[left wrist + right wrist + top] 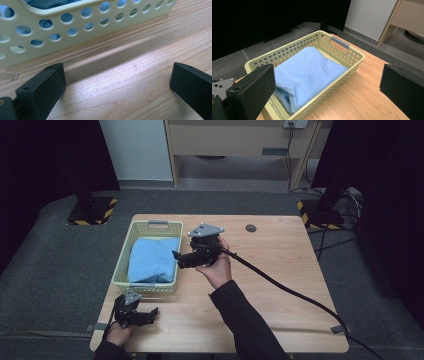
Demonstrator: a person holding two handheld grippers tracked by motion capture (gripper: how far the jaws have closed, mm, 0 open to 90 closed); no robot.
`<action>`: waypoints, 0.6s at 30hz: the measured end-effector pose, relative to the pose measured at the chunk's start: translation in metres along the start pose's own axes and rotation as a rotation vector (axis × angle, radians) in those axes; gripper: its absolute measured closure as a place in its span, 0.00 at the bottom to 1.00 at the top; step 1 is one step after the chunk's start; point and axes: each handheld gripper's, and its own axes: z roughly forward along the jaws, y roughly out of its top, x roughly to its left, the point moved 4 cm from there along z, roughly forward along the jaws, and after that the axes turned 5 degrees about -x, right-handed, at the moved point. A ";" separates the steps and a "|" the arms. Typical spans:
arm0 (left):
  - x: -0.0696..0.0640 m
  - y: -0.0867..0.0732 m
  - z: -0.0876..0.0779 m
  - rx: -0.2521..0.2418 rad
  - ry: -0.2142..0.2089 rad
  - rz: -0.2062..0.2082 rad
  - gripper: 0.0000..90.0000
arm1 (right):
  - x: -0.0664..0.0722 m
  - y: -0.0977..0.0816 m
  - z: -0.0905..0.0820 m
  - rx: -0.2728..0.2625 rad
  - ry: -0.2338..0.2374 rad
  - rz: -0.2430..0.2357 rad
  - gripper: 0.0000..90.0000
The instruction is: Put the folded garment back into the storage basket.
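The right gripper [176, 258] has its black fingers [249, 92] wide apart with nothing in them, just beside the pale yellow plastic basket with holes [125, 251], and the left gripper [150, 315] rests low on the wooden counter [280, 270] with its fingers apart too. The folded soft blue cloth [309, 72] lies inside the basket. It looks light and floppy, so I think pinching a raised fold near its top edge works best.

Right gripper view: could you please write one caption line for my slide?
Open right tool held above a perforated pale-yellow plastic basket containing a folded light-blue cloth on a wooden table.
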 end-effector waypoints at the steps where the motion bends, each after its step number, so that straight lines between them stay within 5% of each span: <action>1: 0.000 0.000 0.000 0.000 0.000 0.000 0.00 | -0.001 0.000 -0.001 -0.002 0.000 0.002 0.00; 18: 0.000 0.000 0.000 0.000 0.001 0.000 0.00 | -0.011 -0.013 -0.013 0.008 -0.023 0.027 0.00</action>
